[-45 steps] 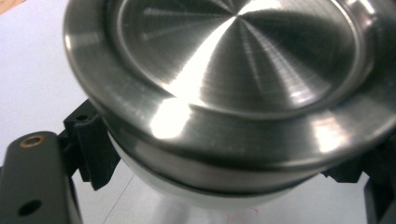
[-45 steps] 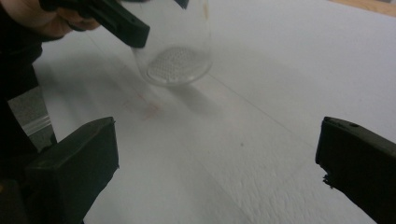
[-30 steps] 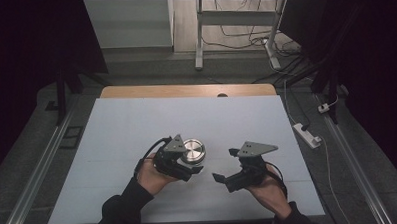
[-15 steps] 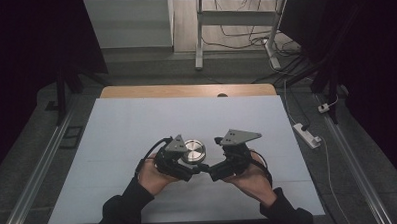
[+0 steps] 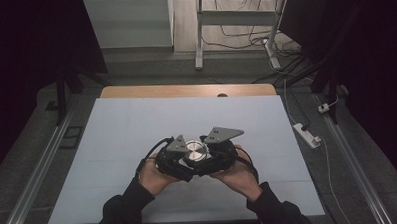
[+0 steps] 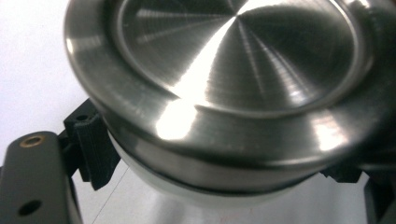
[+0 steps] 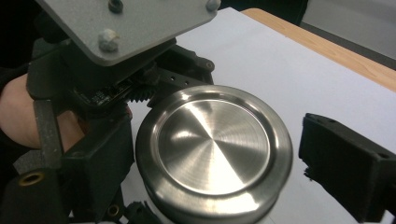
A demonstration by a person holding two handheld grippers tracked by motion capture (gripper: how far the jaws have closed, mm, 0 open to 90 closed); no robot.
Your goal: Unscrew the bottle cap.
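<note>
A round jar with a brushed steel lid (image 5: 195, 151) sits between both grippers near the table's front middle. My left gripper (image 5: 182, 161) is shut on it: in the left gripper view its ribbed fingers (image 6: 91, 149) press the white body just under the steel lid (image 6: 233, 70). My right gripper (image 5: 214, 157) comes in from the right and stands open around the same lid (image 7: 212, 149). In the right gripper view one black jaw lies close along the lid's left and the other stands a little clear of its right rim. The left gripper's grey plate (image 7: 126, 23) shows above the lid.
The white table sheet (image 5: 137, 129) spreads all round the hands, and a wooden edge (image 5: 185, 90) runs along its far side. A white power strip (image 5: 306, 135) lies on the floor at the right. Metal rails (image 5: 33, 173) flank the table.
My right gripper has moved left from the open table to the jar and now straddles the lid. The left gripper has kept hold of the jar in the same place.
</note>
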